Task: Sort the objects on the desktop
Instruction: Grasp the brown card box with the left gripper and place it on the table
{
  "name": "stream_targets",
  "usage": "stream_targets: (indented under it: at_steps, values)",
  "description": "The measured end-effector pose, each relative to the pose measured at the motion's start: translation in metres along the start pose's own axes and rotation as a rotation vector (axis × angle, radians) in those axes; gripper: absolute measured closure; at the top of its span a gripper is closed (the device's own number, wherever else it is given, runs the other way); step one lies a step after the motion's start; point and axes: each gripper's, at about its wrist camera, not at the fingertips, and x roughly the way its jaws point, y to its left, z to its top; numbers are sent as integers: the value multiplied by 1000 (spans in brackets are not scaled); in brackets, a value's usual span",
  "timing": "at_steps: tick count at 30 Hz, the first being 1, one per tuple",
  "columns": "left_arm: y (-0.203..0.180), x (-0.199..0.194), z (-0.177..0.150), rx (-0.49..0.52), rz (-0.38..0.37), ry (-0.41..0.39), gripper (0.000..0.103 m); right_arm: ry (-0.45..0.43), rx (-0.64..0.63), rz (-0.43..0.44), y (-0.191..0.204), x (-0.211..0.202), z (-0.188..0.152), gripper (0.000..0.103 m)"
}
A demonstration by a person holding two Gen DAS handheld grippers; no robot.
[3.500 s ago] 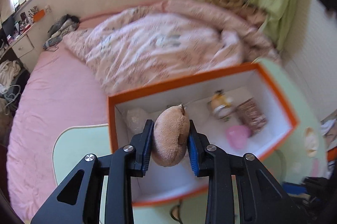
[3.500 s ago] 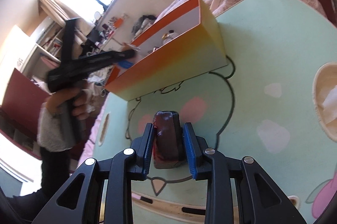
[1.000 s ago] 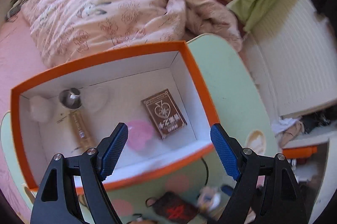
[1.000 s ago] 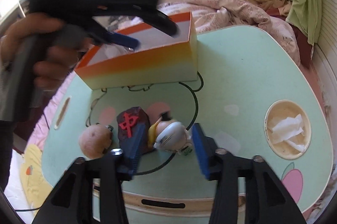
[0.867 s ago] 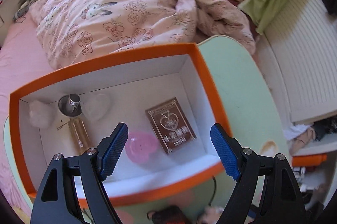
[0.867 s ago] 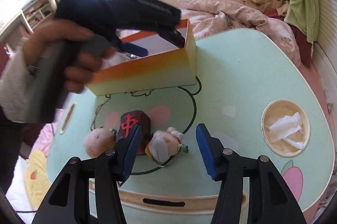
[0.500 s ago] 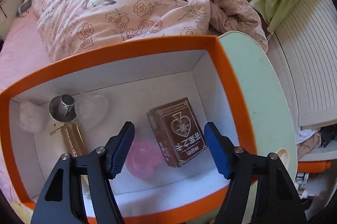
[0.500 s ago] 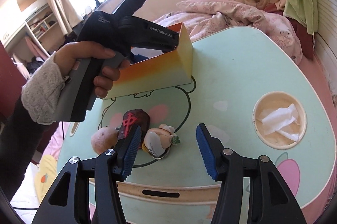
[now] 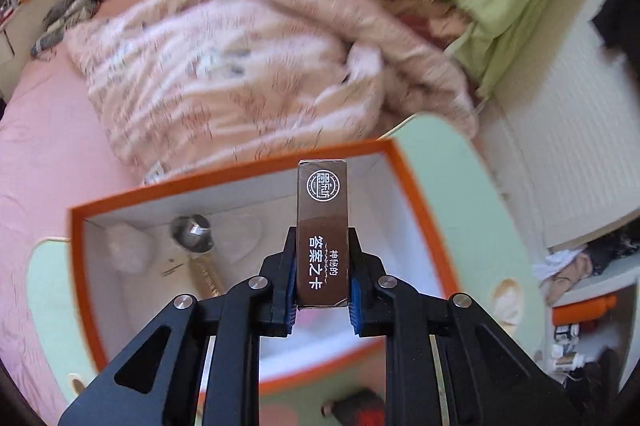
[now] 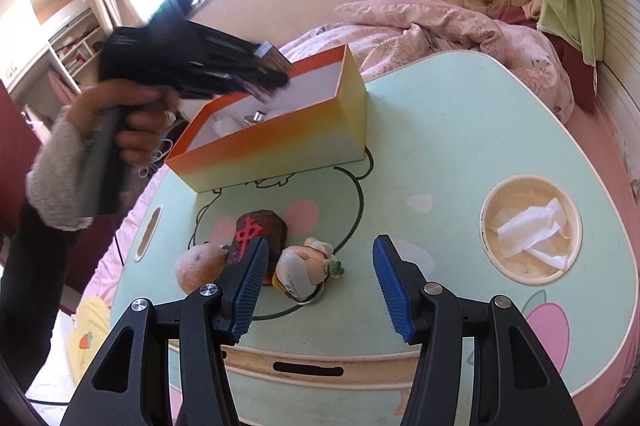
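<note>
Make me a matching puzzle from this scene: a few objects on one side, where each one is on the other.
Things:
1. brown card box
2. crumpled tissue
3. silver-capped bottle
4. red-character tile

Places:
A. lying inside the orange box
B. on the green table, beside the duck figurine
C. clamped in the left gripper
D. in the round recess of the table

Pairs: 1-C, 2-D, 3-A, 4-B

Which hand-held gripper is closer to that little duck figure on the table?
Right. The right hand-held gripper hovers open just above the duck figure, not touching it. The left hand-held gripper is up over the orange box, clamping a brown card box.
</note>
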Motion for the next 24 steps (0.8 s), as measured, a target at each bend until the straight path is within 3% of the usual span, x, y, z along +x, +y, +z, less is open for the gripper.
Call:
stream_targets:
  at_steps: [5, 9, 16, 22, 24]
  values:
    - [0, -63, -40, 58, -78, -58, 82, -5, 5, -8, 2, -1, 4, 49]
    - [9, -80, -93, 84, -55, -48, 82, -5, 14, -19, 4, -2, 7, 49]
    - [38, -50, -166, -24, 2, -19, 82, -8, 0, -34, 14, 0, 15, 49]
    - [48, -37, -188, -97, 9, -67, 81, -26, -27, -4, 31, 4, 44, 47]
    - [50, -37, -190, -109, 23, -81, 71, -26, -37, 7, 40, 10, 61, 47]
